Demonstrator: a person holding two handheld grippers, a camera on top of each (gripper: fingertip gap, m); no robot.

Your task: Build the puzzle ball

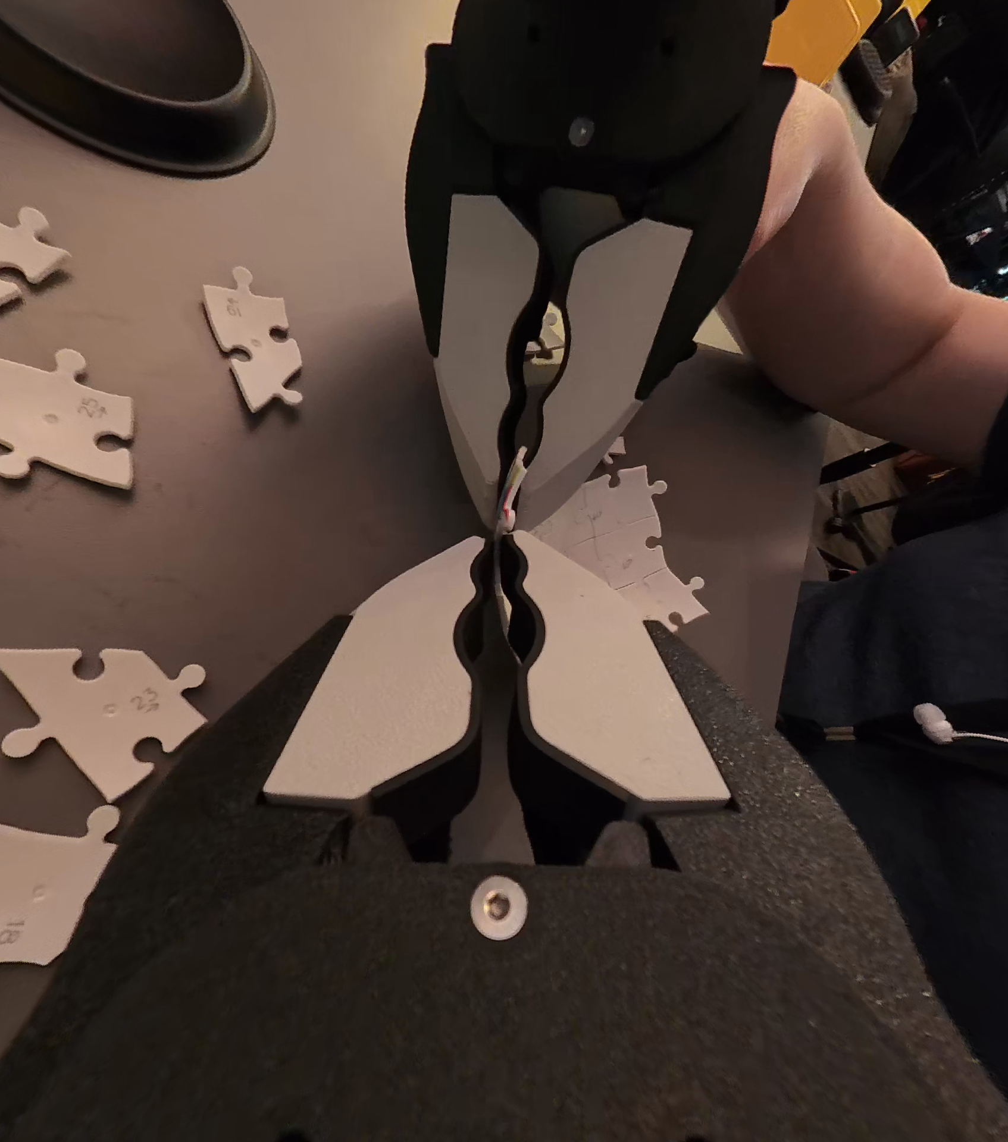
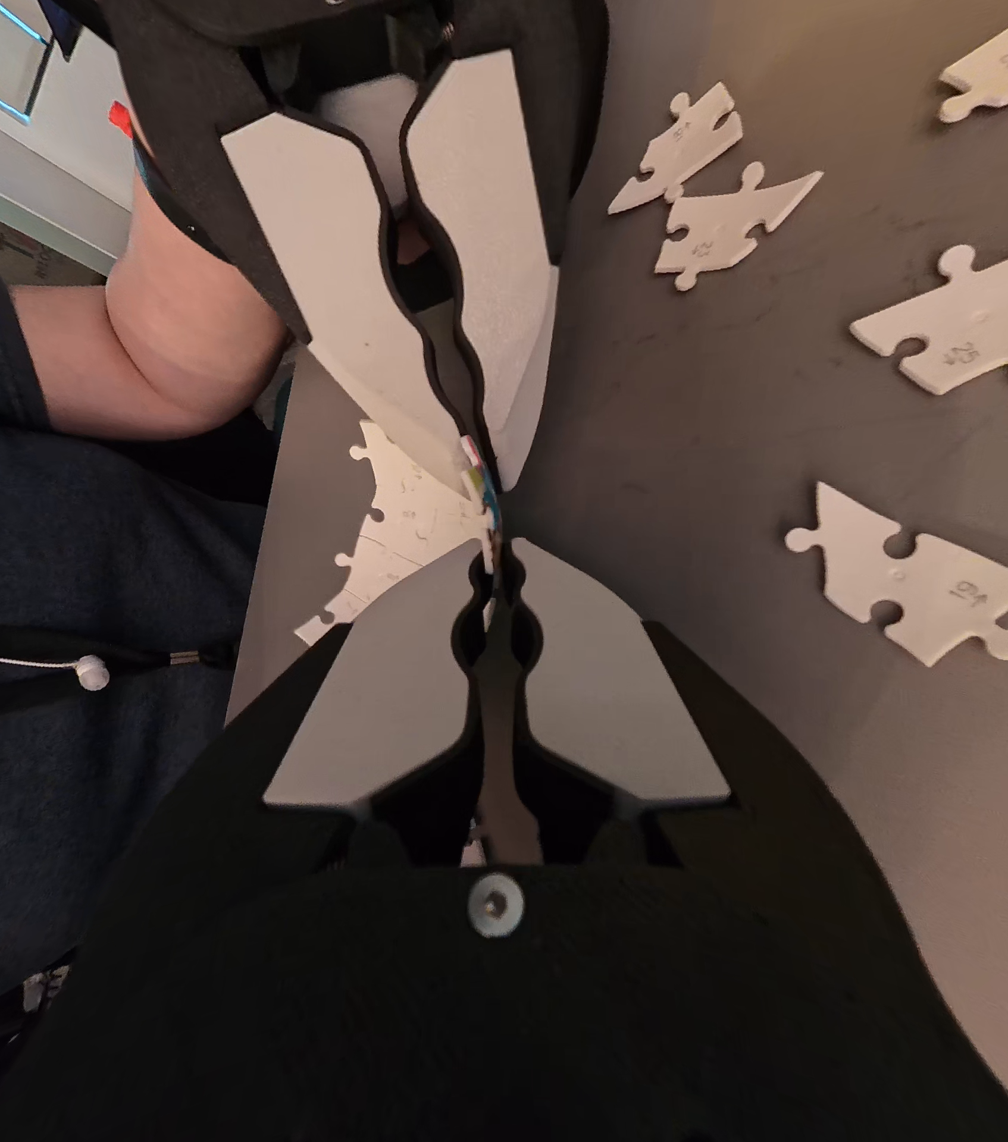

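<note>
Joining is the step in hand: at frame centre your left gripper point(image 1: 498, 547) and right gripper point(image 2: 498, 550) meet tip to tip, each closed on a thin puzzle piece point(image 1: 511, 494), so next press the tabs together above the assembled section point(image 1: 631, 550).
</note>
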